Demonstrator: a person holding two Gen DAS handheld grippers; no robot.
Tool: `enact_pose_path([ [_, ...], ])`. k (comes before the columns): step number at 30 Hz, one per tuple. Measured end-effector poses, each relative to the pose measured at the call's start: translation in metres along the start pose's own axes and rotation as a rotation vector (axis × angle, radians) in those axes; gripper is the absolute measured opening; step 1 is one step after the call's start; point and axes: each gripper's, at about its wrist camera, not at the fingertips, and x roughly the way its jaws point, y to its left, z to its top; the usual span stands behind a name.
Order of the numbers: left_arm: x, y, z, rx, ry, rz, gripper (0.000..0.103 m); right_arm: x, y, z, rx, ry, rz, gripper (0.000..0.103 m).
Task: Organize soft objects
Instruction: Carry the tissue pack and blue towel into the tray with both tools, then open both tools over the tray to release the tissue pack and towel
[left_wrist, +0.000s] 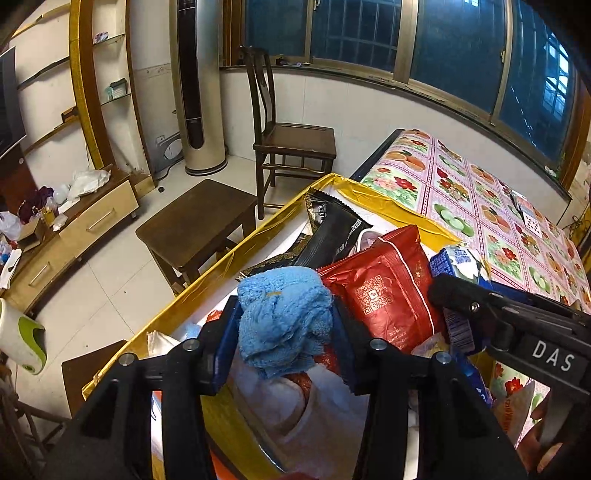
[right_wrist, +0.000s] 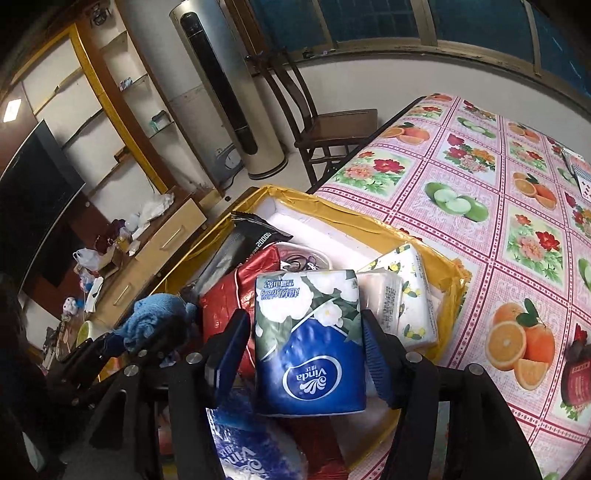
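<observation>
The desk (right_wrist: 480, 229), under its fruit-and-flower cloth, stretches away ahead and to the right of both hand-held grippers, and on its near corner sits one box (left_wrist: 373, 192) lined in gold, packed with soft packets right under the fingers. Inside it I count one red packet (left_wrist: 384, 284) and one black packet (left_wrist: 332, 225) beyond the left hand-held gripper (left_wrist: 284, 325), one white lemon-print tissue pack (right_wrist: 410, 291) just ahead and right of the right hand-held gripper (right_wrist: 303, 332), plus a second blue tissue pack (right_wrist: 251, 458) lying low beneath that gripper. The right hand-held gripper is clamped on a blue-and-white tissue pack (right_wrist: 310, 339), its two blue pads pressed against either side, the pack held above the pile. The left hand-held gripper is squeezed onto one bunched blue cloth (left_wrist: 284, 317), which bulges out over the fingers and hangs above the box contents. The two tools sit very close — the right one's black body crosses just to the right of the left one's fingers — so the likeliest trouble is a knock between them that jars a grip loose. The cloth is held only by a wad and could slip or snag on the red packet; the tissue pack is smooth film and may slide out if tilted, dropping back into the already heaped box.
</observation>
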Motion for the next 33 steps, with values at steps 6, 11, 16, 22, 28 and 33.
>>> enact_pose_path([
  [6, -0.006, 0.003, -0.001, -0.008, -0.027, 0.024, 0.065, -0.019, 0.009, -0.002, -0.018, -0.047, 0.0, 0.064],
  [11, -0.021, 0.002, -0.003, 0.005, -0.076, 0.047, 0.074, -0.045, 0.018, -0.009, -0.051, -0.109, -0.004, 0.069],
  [16, -0.034, 0.0, -0.004, 0.019, -0.111, 0.05, 0.077, -0.069, 0.021, -0.02, -0.065, -0.157, 0.004, 0.07],
  [22, -0.052, -0.004, -0.009, 0.033, -0.165, 0.037, 0.081, -0.099, 0.018, -0.043, -0.083, -0.215, -0.004, 0.07],
  [28, -0.068, -0.011, -0.016, 0.056, -0.207, 0.019, 0.082, -0.131, 0.012, -0.079, -0.109, -0.302, -0.003, 0.078],
  [33, -0.079, -0.014, -0.025, 0.041, -0.239, -0.035, 0.084, -0.137, 0.007, -0.097, -0.102, -0.328, -0.031, 0.08],
])
